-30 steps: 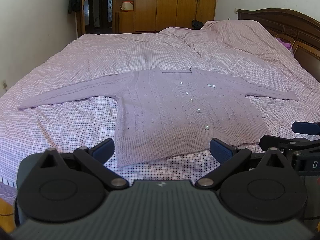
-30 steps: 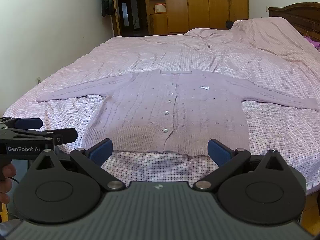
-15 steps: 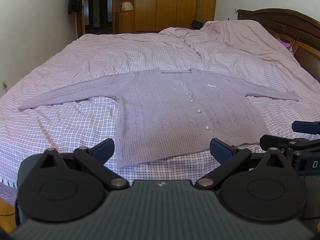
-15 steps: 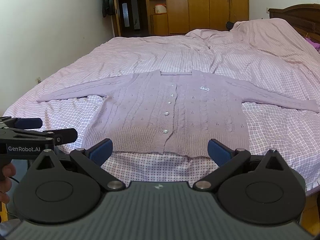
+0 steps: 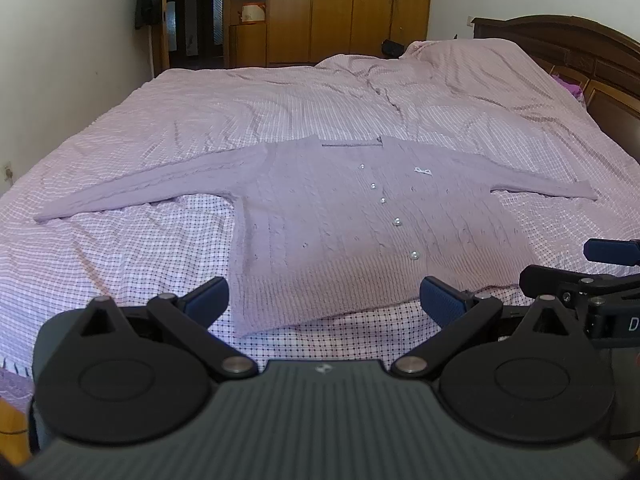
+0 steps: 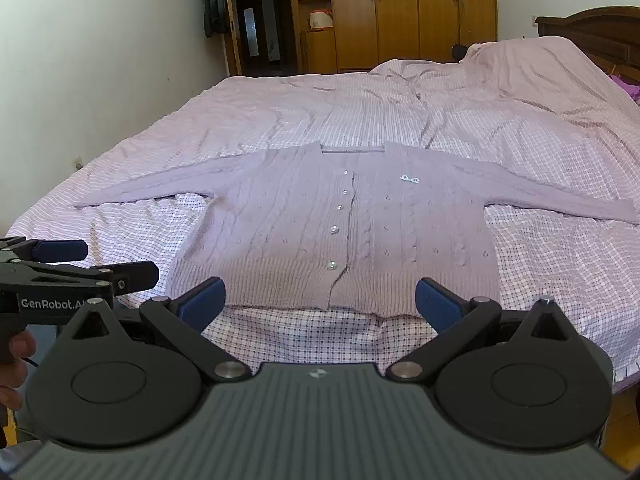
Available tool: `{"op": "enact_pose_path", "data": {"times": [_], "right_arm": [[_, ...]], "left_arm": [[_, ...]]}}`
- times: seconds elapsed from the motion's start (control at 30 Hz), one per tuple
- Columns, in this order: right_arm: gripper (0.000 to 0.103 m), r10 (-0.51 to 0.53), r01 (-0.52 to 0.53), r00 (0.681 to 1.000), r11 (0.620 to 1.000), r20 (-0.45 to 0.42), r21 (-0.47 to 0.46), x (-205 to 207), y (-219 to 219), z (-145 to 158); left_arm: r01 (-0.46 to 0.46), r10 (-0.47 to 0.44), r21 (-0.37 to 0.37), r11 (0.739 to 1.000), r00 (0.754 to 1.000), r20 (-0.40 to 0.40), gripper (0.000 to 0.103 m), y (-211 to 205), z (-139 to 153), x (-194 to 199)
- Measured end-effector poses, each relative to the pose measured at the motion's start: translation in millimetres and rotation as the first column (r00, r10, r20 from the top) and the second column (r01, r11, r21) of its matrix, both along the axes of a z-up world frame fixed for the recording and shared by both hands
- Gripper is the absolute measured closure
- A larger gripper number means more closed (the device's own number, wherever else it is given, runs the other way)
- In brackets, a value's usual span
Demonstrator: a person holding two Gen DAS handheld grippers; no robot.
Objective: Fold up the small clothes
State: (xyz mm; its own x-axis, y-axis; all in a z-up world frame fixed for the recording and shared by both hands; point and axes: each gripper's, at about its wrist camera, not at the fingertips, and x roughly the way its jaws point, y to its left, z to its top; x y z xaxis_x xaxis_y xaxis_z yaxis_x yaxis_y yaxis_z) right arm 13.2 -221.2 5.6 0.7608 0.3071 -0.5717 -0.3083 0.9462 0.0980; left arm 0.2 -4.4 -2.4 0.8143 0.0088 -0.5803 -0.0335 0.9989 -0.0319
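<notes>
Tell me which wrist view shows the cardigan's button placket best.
The right wrist view. There the button placket runs almost straight toward the camera, and the opening seam beside the buttons shows as a dark line. The left wrist view shows the same placket slanting to the right, buttons clear but the seam hardly visible.
</notes>
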Motion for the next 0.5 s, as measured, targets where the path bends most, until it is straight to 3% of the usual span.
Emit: {"op": "enact_pose_path", "data": {"times": [0.5], "right_arm": [[0.0, -0.008, 0.008, 1.0, 1.0, -0.03, -0.02, 26.2, 16.5, -10.4]], "left_arm": [[-0.017, 0.015, -0.057, 0.998, 0.999, -0.034, 0.0, 18.8, -10.2, 22.8]]}}
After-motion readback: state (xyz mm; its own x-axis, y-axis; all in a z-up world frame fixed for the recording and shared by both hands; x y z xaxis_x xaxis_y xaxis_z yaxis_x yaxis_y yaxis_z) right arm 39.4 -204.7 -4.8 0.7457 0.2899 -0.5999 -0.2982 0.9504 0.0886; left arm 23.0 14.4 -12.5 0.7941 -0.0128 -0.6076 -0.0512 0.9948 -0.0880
